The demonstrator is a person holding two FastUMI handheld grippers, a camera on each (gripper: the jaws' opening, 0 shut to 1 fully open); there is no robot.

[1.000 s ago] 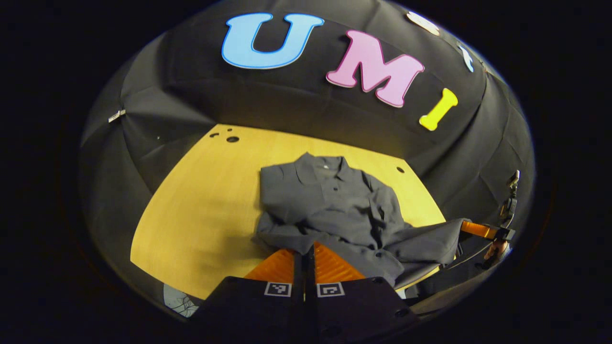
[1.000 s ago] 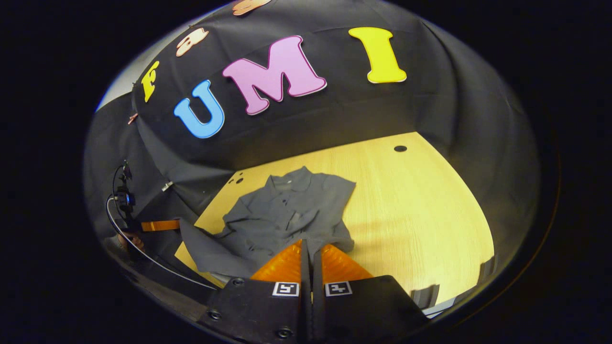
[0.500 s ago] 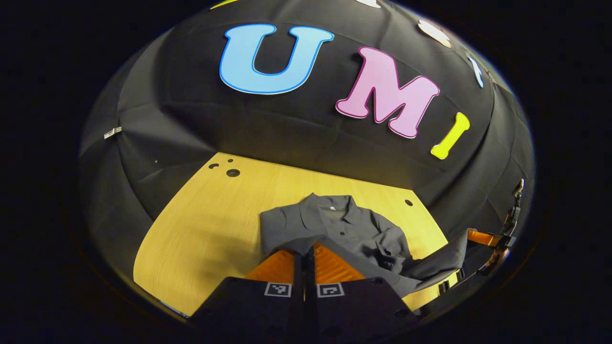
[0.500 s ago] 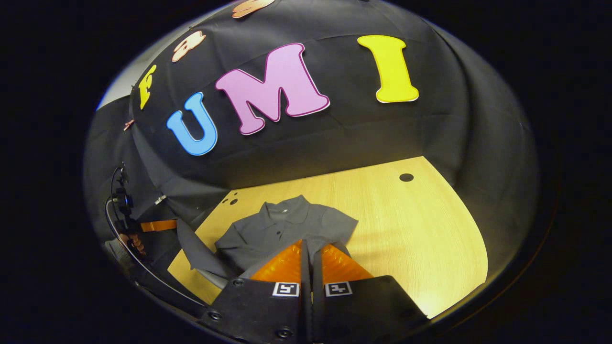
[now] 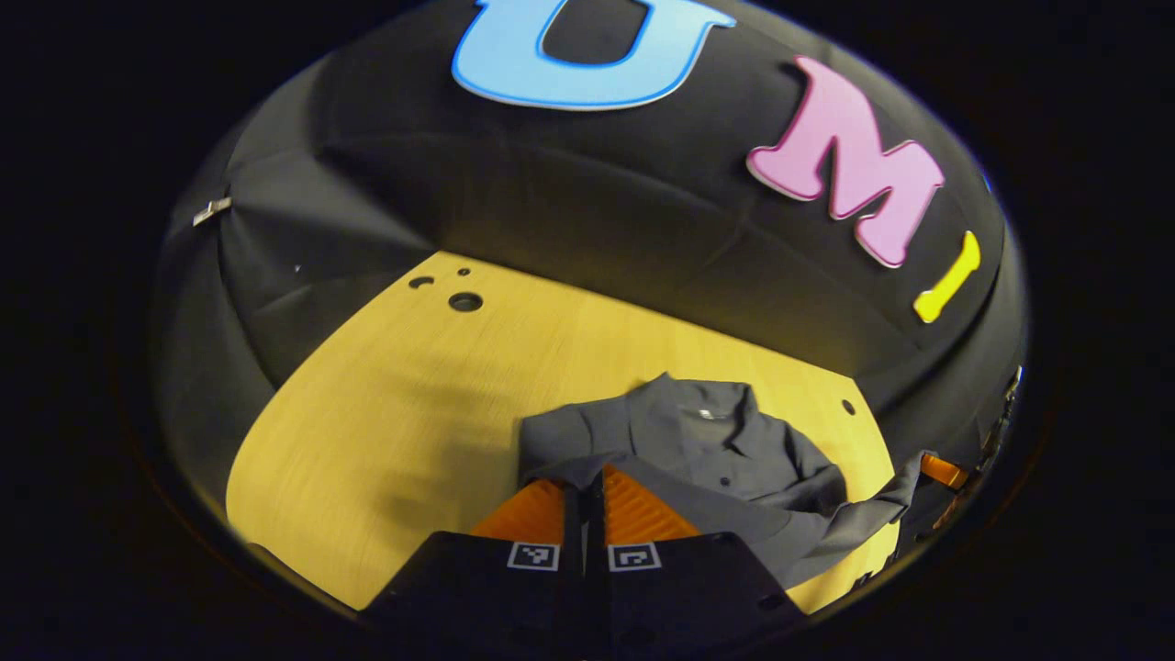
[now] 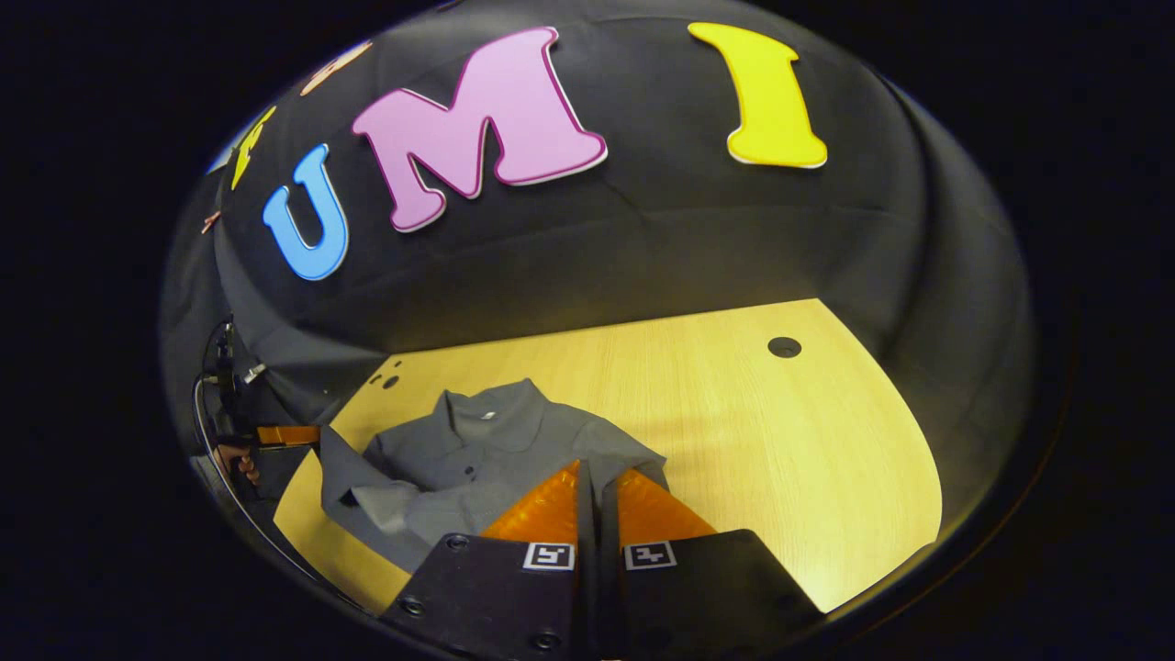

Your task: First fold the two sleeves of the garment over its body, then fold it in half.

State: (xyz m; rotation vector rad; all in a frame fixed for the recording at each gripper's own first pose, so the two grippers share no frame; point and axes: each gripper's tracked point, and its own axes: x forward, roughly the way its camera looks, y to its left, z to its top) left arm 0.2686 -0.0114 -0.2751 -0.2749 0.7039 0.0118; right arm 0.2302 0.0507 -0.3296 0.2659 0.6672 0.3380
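Observation:
A grey collared shirt [image 5: 707, 445] lies on the yellow wooden table [image 5: 386, 413], collar toward the far wall, sleeves folded over its body. My left gripper [image 5: 585, 470] is shut on the shirt's lifted hem, which drapes over the orange fingers. In the left gripper view the right gripper [image 5: 938, 470] holds the hem's other corner at the right edge, the cloth stretched between the two. In the right gripper view the shirt [image 6: 468, 454] sits ahead and left, my right gripper [image 6: 588, 464] is shut on the hem, and the left gripper [image 6: 286, 434] pinches the far corner.
Round holes mark the table: several small ones near its far left corner [image 5: 465, 301] and one at the far right [image 6: 783, 347]. A hand [image 6: 240, 464] holds the left gripper, with a cable looping beside it. Bare tabletop [image 6: 780, 441] stretches right of the shirt.
Both grippers have carried the raised hem forward toward the collar. The lower body of the shirt has come up off the table and now covers more of the chest.

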